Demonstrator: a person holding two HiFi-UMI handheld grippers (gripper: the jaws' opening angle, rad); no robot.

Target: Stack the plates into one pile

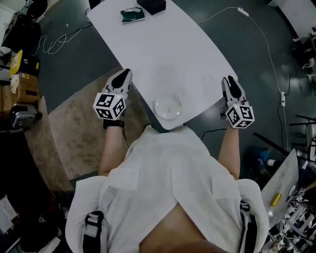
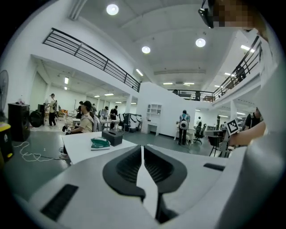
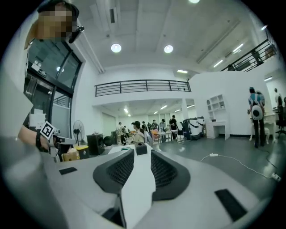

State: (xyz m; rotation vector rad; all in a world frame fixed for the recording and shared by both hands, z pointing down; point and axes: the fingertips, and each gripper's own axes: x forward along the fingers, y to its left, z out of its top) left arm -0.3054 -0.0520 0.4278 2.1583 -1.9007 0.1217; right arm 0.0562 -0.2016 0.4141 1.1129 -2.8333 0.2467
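Our left gripper (image 2: 142,147) has its jaws drawn in until only a thin slit shows at the tips, and nothing sits between them. Our right gripper (image 3: 142,152) has its jaws partly apart with a clear gap, and it too holds nothing. Both point roughly level, out across the white table (image 1: 163,54).

In the head view the 2 grippers hang at the table's near corners, 1 on each side. The plates (image 1: 168,106) rest between them, close to the table's near edge and touched by neither gripper. They show as 1 round white shape, so we cannot count how many lie there.

At the far end of the table a black box (image 1: 151,6) stands just beside a green object (image 1: 132,15). A white cable (image 1: 261,34) trails over the dark floor to the right, and a tan rug (image 1: 74,143) lies under our left side. Beyond the table, the gripper views show several people in a large hall.
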